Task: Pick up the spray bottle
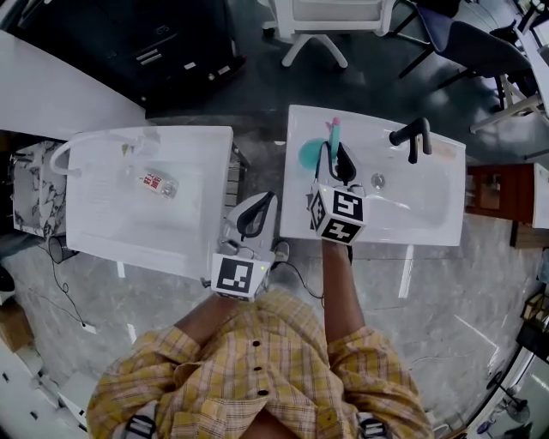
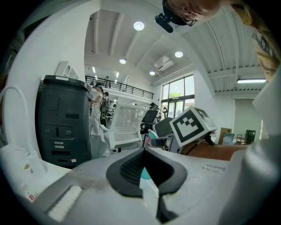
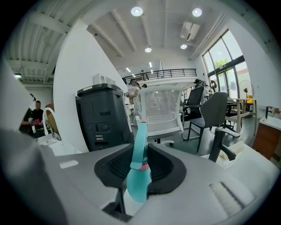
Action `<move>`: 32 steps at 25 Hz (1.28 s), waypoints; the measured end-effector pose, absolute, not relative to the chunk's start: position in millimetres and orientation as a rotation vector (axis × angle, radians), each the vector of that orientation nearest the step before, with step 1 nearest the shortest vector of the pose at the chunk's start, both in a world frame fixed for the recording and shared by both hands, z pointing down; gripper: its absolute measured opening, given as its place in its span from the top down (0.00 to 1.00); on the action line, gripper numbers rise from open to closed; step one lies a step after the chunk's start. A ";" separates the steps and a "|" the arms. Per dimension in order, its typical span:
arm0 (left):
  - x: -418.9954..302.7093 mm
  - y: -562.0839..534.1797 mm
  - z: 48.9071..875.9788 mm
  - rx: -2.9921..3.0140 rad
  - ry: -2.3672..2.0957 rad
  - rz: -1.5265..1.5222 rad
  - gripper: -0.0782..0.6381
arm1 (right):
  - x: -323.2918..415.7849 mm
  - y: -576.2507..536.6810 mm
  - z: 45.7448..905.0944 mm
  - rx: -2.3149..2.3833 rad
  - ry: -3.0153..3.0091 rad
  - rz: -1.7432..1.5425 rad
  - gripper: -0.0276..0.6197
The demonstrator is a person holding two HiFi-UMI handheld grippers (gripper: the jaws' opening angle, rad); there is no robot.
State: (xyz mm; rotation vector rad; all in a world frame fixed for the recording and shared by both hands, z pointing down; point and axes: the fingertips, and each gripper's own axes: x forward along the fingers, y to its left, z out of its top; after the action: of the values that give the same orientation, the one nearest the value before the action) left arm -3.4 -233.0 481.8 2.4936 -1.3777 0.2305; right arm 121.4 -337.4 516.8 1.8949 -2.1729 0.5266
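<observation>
The spray bottle [image 1: 312, 151] is teal with a pink collar and a pink-tipped head. It hangs above the left part of the right-hand white sink [image 1: 429, 219], with my right gripper [image 1: 337, 163] shut on it. In the right gripper view the bottle [image 3: 139, 173] stands upright between the black pads [image 3: 163, 169], its head rising past them. My left gripper [image 1: 257, 213] hovers over the gap between the two white basins with its jaws together and nothing in them. The left gripper view shows its pads [image 2: 129, 169] meeting, with the bottle [image 2: 152, 134] and the right gripper's marker cube [image 2: 193, 125] beyond.
The left white basin [image 1: 111, 214] holds a small clear bottle with a red label [image 1: 159, 183] and has a white hose [image 1: 62, 157] at its far left. A black tap [image 1: 413, 137] and a drain [image 1: 377, 181] sit on the right sink. Office chairs [image 1: 322, 26] stand behind.
</observation>
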 end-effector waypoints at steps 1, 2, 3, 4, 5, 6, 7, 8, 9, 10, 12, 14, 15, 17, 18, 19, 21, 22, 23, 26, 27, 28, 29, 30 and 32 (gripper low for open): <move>-4.4 -230.4 479.9 2.492 -1.383 0.226 0.89 | 121.6 -333.3 513.2 1.896 -2.179 0.524 0.82; -5.3 -227.9 478.1 2.491 -1.388 0.224 0.89 | 121.9 -329.4 509.6 1.897 -2.184 0.519 0.82; -5.9 -225.4 476.1 2.492 -1.393 0.220 0.89 | 122.3 -325.4 505.9 1.898 -2.188 0.514 0.82; -6.1 -222.8 473.9 2.493 -1.397 0.215 0.89 | 122.8 -321.5 502.3 1.899 -2.194 0.511 0.82; -5.9 -219.9 471.5 2.494 -1.402 0.209 0.89 | 123.6 -317.4 498.8 1.901 -2.200 0.509 0.82; -5.7 -216.7 469.2 2.498 -1.406 0.204 0.89 | 124.5 -313.0 495.5 1.904 -2.206 0.508 0.82; -5.7 -213.3 467.1 2.509 -1.410 0.202 0.89 | 125.5 -308.3 492.2 1.906 -2.212 0.507 0.82; -5.8 -209.6 465.5 2.530 -1.414 0.205 0.89 | 126.5 -303.1 489.0 1.909 -2.218 0.504 0.82; -6.2 -205.6 464.1 2.557 -1.416 0.210 0.89 | 127.3 -297.3 485.7 1.912 -2.224 0.498 0.82; -6.6 -201.5 462.7 2.579 -1.418 0.214 0.89 | 127.9 -291.1 482.3 1.915 -2.231 0.493 0.82; -7.3 -193.4 459.8 2.598 -1.422 0.210 0.89 | 128.2 -278.3 475.9 1.919 -2.249 0.486 0.82; -8.2 -186.7 456.1 2.606 -1.427 0.200 0.89 | 128.2 -266.2 469.3 1.921 -2.266 0.479 0.82; -8.6 -183.9 453.9 2.606 -1.429 0.193 0.89 | 128.3 -260.9 465.6 1.922 -2.274 0.476 0.82; -9.3 -179.5 448.8 2.599 -1.431 0.174 0.89 | 128.5 -251.3 457.6 1.922 -2.290 0.472 0.82; -9.4 -178.1 444.7 2.599 -1.432 0.161 0.89 | 128.7 -246.7 453.7 1.923 -2.298 0.470 0.82; -9.5 -177.0 440.2 2.602 -1.435 0.146 0.89 | 129.1 -242.2 450.2 1.925 -2.304 0.466 0.82; -10.8 -174.0 434.0 2.607 -1.441 0.121 0.89 | 129.5 -233.1 444.6 1.929 -2.313 0.460 0.82; -12.2 -172.4 432.1 2.605 -1.444 0.108 0.89 | 129.0 -228.7 442.4 1.930 -2.318 0.459 0.82; -13.6 -171.0 430.5 2.601 -1.447 0.096 0.89 | 127.9 -224.5 440.3 1.930 -2.323 0.459 0.82; -15.3 -167.5 426.4 2.596 -1.451 0.077 0.89 | 123.3 -212.9 433.0 1.922 -2.337 0.444 0.82; -15.0 -166.1 424.8 2.598 -1.451 0.072 0.89 | 121.8 -208.9 430.5 1.919 -2.343 0.438 0.82; -14.7 -164.8 422.9 2.601 -1.451 0.068 0.89 | 120.4 -205.1 427.9 1.916 -2.350 0.433 0.82; -14.5 -163.8 420.7 2.605 -1.453 0.063 0.89 | 119.3 -201.5 425.4 1.914 -2.357 0.429 0.82; -14.7 -162.9 418.3 2.608 -1.455 0.059 0.89 | 118.4 -198.2 423.0 1.912 -2.363 0.426 0.82; -15.7 -160.9 413.5 2.615 -1.459 0.053 0.89 | 116.9 -192.0 418.8 1.910 -2.372 0.420 0.82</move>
State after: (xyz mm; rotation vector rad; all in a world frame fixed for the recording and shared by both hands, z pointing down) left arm -15.7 -160.9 413.5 2.6153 -1.4590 0.0531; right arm 116.9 -192.0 418.8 1.9096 -2.3724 0.4205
